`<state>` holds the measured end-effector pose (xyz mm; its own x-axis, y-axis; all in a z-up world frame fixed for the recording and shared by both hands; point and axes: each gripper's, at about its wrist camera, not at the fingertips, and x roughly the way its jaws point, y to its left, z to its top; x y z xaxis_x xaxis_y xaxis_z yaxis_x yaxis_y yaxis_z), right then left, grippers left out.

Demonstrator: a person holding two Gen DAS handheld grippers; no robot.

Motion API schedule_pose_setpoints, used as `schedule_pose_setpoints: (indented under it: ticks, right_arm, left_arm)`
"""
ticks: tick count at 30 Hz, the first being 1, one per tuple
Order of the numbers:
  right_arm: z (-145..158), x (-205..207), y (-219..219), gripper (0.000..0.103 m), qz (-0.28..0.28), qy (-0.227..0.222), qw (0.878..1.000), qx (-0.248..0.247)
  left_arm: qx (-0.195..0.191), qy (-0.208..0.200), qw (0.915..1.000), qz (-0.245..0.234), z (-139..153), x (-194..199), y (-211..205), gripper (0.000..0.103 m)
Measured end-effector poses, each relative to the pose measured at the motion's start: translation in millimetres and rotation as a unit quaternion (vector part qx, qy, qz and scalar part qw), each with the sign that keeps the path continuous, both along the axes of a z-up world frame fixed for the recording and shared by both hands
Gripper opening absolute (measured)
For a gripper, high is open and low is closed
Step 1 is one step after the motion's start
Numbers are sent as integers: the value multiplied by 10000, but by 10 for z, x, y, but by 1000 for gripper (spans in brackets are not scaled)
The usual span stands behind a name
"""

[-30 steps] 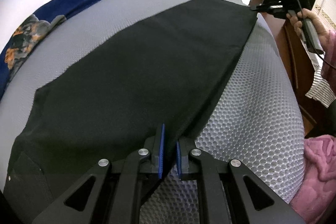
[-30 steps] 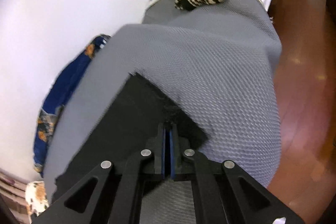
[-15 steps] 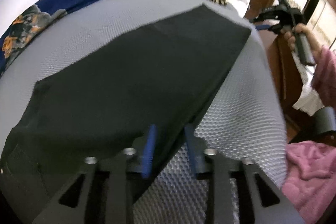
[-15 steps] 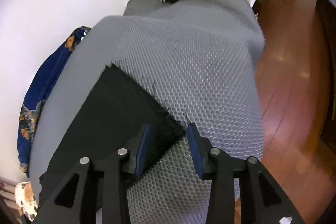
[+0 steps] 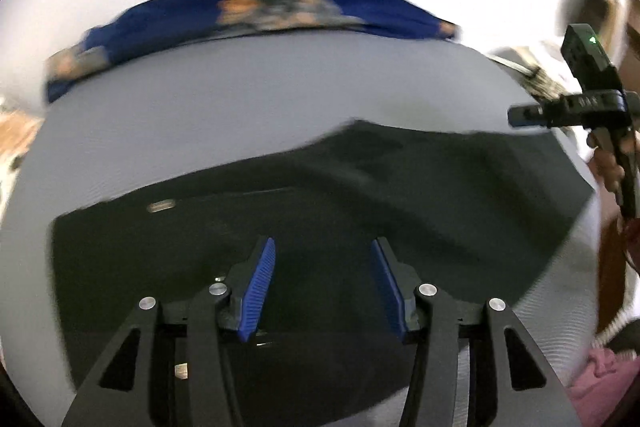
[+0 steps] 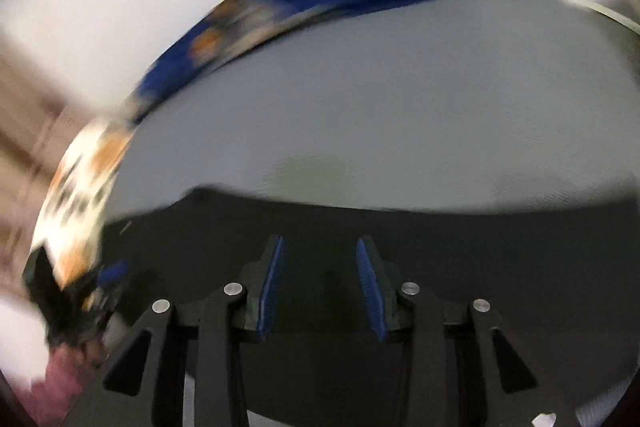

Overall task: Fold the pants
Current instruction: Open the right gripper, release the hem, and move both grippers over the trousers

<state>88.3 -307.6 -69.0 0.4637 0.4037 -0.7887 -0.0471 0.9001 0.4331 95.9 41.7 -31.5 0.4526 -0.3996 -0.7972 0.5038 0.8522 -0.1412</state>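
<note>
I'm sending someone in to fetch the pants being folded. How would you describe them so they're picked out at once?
Find the grey mesh bed cover that fills the room's middle. The pants lie flat on its near side: one broad, plain black cloth. The blue cloth with orange print at the far edge is patterned; the pants are not.

Both grippers — left (image 5: 322,283), right (image 6: 319,283) — released the pants (image 5: 360,207); jaws just opened.

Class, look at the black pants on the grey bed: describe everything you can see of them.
The black pants are plain, matte cloth, lying flat and folded lengthwise on the grey mesh bed cover. A small label shows near one end. Both tongs, left and right, hang open above the fabric, gripping nothing. Blur hides finer detail.
</note>
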Motion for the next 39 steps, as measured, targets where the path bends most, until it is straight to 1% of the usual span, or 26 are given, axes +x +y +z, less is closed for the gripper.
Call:
schedule_pose_setpoints:
  ticks: [1, 4, 8, 10, 12, 13, 14, 15, 17, 19, 20, 23, 24, 26, 27, 28, 29, 30, 32, 34, 36, 39]
  right_arm:
    - [-26, 201, 279, 36, 429, 43, 9991, -30]
    - [-110, 576, 801, 36, 1130, 179, 9934, -114]
    - [-255, 948, 1217, 36, 1591, 414, 9862, -208]
    - [-337, 1032, 1310, 36, 1749, 538, 9829, -191]
    - [-414, 1094, 1342, 36, 1801, 657, 9811, -266]
    - [-456, 1123, 1365, 32, 1812, 701, 9806, -260]
    - [-481, 1147, 1378, 24, 1833, 739, 9801, -159]
    - [-474, 1175, 1399, 12, 1820, 720, 9805, -187]
    - [-375, 1177, 1415, 8, 1909, 493, 9800, -272]
    - [-283, 1196, 1426, 6, 1787, 292, 9827, -395]
    - [-289, 1221, 1436, 5, 1757, 261, 9830, -471]
    - [-474, 1294, 1570, 5, 1712, 298, 9804, -927]
    - [-506, 1303, 1589, 5, 1664, 216, 9809, -985]
    - [-526, 1339, 1567, 7, 1517, 268, 9841, -881]
    - [-516, 1341, 1557, 13, 1483, 284, 9850, -835]
    - [-474, 1326, 1522, 16, 1363, 263, 9870, -804]
    - [-412, 1292, 1480, 18, 1271, 195, 9887, -767]
    - [-323, 1244, 1421, 18, 1155, 62, 9905, -748]
    - [-98, 1078, 1219, 19, 916, -266, 9932, -674]
    - [39, 896, 989, 20, 635, -454, 9943, -723]
    - [92, 737, 802, 22, 383, -515, 9948, -788]
    - [64, 436, 421, 22, -91, -440, 9939, -1003]
  left_arm:
    - [9, 0, 9999, 165, -7, 13, 110, 51]
    - [-3, 48, 9983, 581, -80, 29, 426, 51]
    - [8, 289, 9953, 929, -261, 45, 673, 51]
    - [-81, 362, 9944, 994, -336, 28, 726, 51]
    - [-123, 327, 9946, 981, -367, 13, 754, 50]
    - [-133, 329, 9945, 981, -379, 4, 744, 49]
    - [-150, 356, 9944, 983, -402, 19, 747, 49]
    - [-167, 369, 9943, 981, -414, 31, 758, 48]
    - [-219, 379, 9942, 984, -424, 51, 779, 45]
    - [-309, 416, 9936, 1007, -430, 62, 818, 44]
    - [-362, 431, 9931, 1025, -432, 61, 847, 42]
    - [-424, 460, 9925, 1051, -438, 73, 876, 39]
    - [-413, 467, 9924, 1057, -434, 78, 878, 38]
    - [-288, 460, 9931, 1039, -406, 80, 846, 38]
    - [-174, 434, 9937, 1020, -379, 77, 814, 38]
    - [-52, 387, 9945, 976, -345, 71, 772, 38]
    - [104, 263, 9962, 829, -271, 50, 686, 38]
    - [142, 109, 9970, 751, -215, 30, 623, 38]
    - [83, -161, 9988, 457, -61, 2, 447, 38]
    - [-10, -310, 9992, 249, 18, 21, 288, 38]
    - [-169, -357, 9992, -76, 59, 101, 47, 38]
    - [-197, -400, 9977, -508, 57, 232, -360, 38]
